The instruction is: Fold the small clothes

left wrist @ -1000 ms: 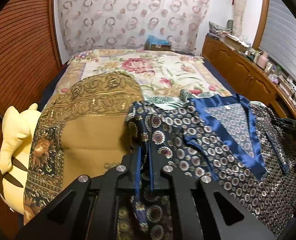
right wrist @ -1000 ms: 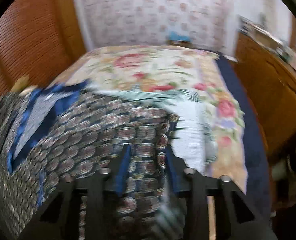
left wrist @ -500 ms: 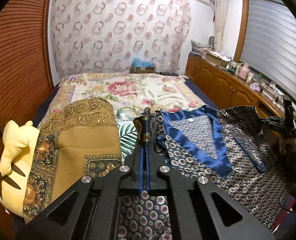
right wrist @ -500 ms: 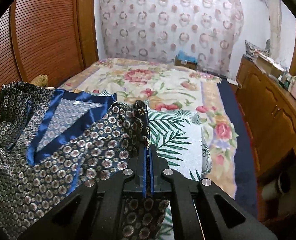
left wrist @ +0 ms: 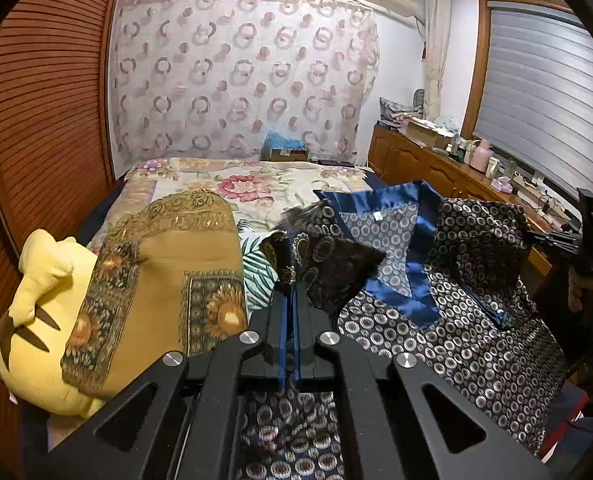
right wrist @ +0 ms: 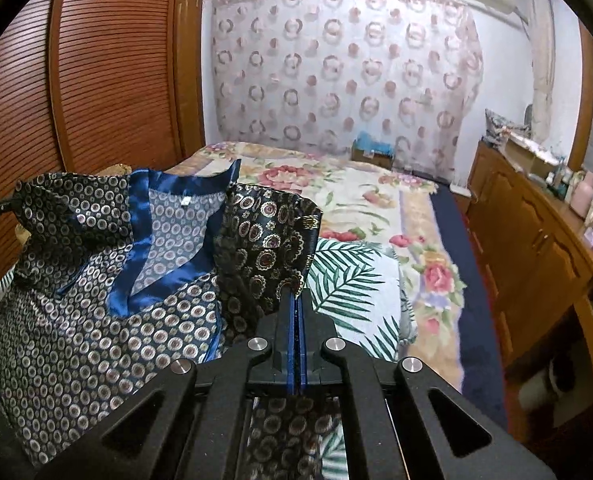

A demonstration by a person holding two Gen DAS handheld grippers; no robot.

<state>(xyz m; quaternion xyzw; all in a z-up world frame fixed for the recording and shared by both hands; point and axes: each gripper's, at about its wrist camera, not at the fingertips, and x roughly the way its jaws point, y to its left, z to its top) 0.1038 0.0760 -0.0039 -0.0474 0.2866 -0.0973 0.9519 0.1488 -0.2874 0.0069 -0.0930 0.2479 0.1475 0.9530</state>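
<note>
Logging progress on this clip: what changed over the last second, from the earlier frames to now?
Both hand-held grippers, left and right, rose, lifting the patterned garment off the bed. A second ago it lay spread flat; now it hangs stretched between them by its shoulders, blue collar facing the cameras. Both grips stayed clamped on the fabric. The gold scarf and yellow plush did not move.
</note>
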